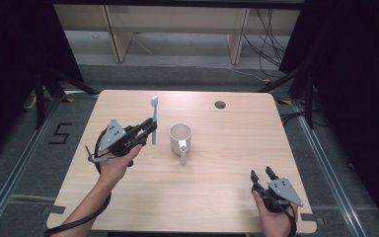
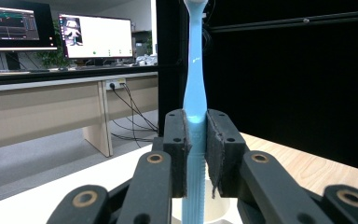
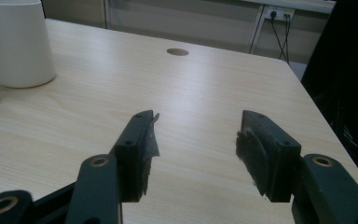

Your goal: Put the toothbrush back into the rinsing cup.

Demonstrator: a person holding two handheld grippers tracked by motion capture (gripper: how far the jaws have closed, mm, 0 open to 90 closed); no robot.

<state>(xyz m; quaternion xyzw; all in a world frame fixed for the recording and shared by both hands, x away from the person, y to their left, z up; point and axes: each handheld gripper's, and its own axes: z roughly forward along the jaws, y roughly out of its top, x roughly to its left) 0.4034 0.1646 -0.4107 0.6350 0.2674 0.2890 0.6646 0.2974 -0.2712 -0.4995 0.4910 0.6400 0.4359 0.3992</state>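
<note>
Light-blue plastic between black pads: left gripper (image 2: pixel 196 140) is clamped on the toothbrush (image 1: pixel 154 121) partway along its handle, ribbed grip end below the jaws, neck and head rising straight above. The hold keeps it upright, tail down, which reads as a setup for dropping it tail-first into the mug (image 1: pixel 180 136).

Mug is white, upright, empty as far as the high view can tell, handle pointing to 6 o'clock toward the person. It sits near table centre, just at 3 o'clock of the brush, not touching. In the left gripper view its white rim shows below the jaws, so the brush is near it but not yet over the opening.

Right gripper (image 3: pixel 196 154) is released, jaws spread with nothing between them, parked low at roughly 5 o'clock of the table, well apart from the mug. Likely idle, or free to steady the mug.

Table (image 1: pixel 217 187) is pale wood laminate with rounded corners and a cable grommet hole (image 1: pixel 220 104) at about 1 o'clock of the mug.

Room: grey floor, black curtains at both sides, desk legs and loose cables at 12 o'clock; monitors (image 2: pixel 95 37) on a long desk in the left gripper view.
</note>
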